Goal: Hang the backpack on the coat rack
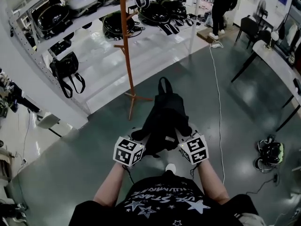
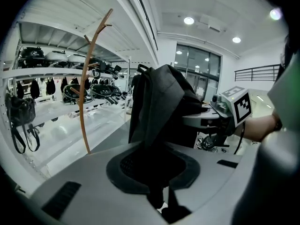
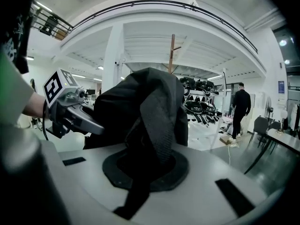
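Grey-green polished floor (image 1: 225, 126) spreads under the person, who stands with both forearms stretched forward side by side and angled slightly down. The left forearm (image 1: 110, 185) carries the left gripper (image 1: 138, 136). Its jaws are nearly closed, pinching a fold of black fabric of the backpack (image 1: 164, 114), and the left gripper view shows that cloth filling the gap between them. The right forearm (image 1: 211, 180) carries the right gripper (image 1: 181, 135). Its jaws are pressed together on a woven strap of the same bag. The backpack hangs between the two grippers, clear of the floor, its top loop pointing away from the person. Just beyond it stands the wooden coat rack (image 1: 126, 46), bare. Behind the rack run white shelves (image 1: 94, 20), a black handbag (image 1: 66, 67) hanging at their left. Farther off, a person in black (image 1: 221, 6) stands by a white cable (image 1: 217, 102).
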A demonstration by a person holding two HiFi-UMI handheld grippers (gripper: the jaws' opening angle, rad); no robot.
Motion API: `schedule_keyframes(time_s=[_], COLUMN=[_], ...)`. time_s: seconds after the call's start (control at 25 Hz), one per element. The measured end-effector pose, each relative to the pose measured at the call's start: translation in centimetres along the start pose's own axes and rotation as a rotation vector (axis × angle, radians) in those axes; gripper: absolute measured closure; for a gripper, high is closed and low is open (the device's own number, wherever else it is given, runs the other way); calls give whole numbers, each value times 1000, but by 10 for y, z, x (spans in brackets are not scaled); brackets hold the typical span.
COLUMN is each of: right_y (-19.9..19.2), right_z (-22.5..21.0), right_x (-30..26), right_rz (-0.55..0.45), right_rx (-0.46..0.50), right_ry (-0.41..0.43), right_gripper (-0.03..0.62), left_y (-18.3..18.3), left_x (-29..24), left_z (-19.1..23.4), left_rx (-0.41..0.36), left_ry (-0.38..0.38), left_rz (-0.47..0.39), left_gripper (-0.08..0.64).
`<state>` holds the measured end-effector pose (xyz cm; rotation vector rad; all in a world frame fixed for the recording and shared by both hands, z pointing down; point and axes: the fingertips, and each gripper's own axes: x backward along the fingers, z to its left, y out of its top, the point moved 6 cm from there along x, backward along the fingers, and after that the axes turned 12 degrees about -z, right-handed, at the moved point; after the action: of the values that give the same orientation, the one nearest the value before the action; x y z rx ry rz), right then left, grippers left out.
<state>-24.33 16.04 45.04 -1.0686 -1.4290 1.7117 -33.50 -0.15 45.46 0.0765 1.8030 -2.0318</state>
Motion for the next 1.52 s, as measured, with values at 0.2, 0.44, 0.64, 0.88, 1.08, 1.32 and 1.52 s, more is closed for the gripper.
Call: schedule_keyframes(time_s=[0.2,0.44,0.64,0.88,1.08,1.32,1.52], right_y=[2,6,1,-9,6,37,65], right_z=[-61,-108,-132,-177,-226,-281,-306], right_x=[-26,-53,-80,-149,-234,-314,-358], right_rz=[-5,-24,-19,8,6,-43,-89], right_rx=[18,44,24,-3,-15,36,83], right_ry=[25,32,27,29,53,54,38], right_gripper=[577,577,577,577,577,577,577], left_y=[21,35,43,59,90,134,171], left_x=[-60,-107,-135,-193,-250,-307,-329], left_z=[9,20,39,94,162,225,261], left_rx=[1,17,22,-6,13,8,-18], left_ry=[26,52,56,14,30,52,64], left_rz=[-4,-26,-12,26,5,-53,-116], left_gripper=[492,492,492,492,492,492,492])
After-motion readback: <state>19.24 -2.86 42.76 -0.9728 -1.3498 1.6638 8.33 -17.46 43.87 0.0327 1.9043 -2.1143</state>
